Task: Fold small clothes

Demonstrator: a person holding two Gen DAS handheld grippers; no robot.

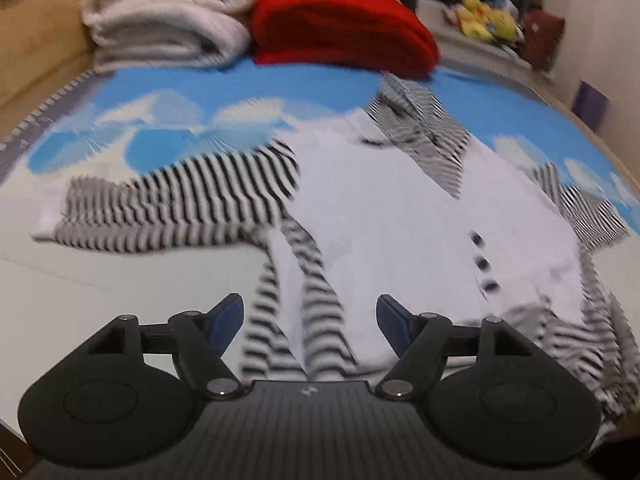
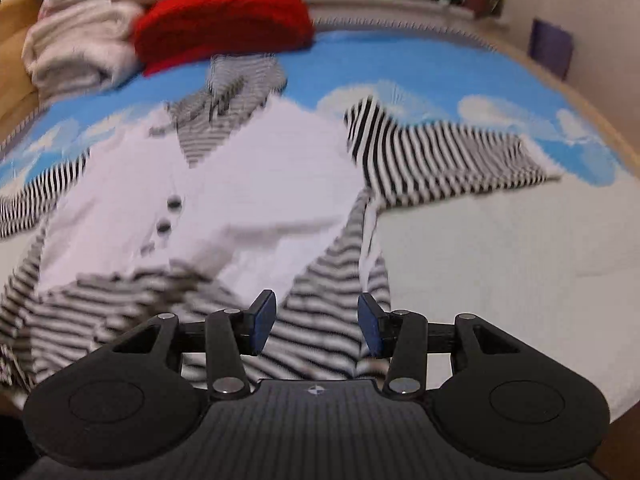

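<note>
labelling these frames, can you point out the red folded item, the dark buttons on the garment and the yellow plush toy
red folded item (image 1: 344,24), left wrist view, middle of its top surface
dark buttons (image 2: 174,202), right wrist view, the upper button on the white front
yellow plush toy (image 1: 486,16), left wrist view, centre of its body

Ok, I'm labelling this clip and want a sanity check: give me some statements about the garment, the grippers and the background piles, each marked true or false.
1. The white-bodied small garment with black-and-white striped sleeves lies spread on the blue cloud-print sheet. True.
2. The left gripper is clamped on a sleeve. False: its jaws stand apart, holding nothing.
3. The right gripper is open above the striped hem. True.
4. The folded red knit lies on top of the garment. False: it sits behind it, beside the folded cream towels.
5. Dark buttons run down the white front. True.
</note>
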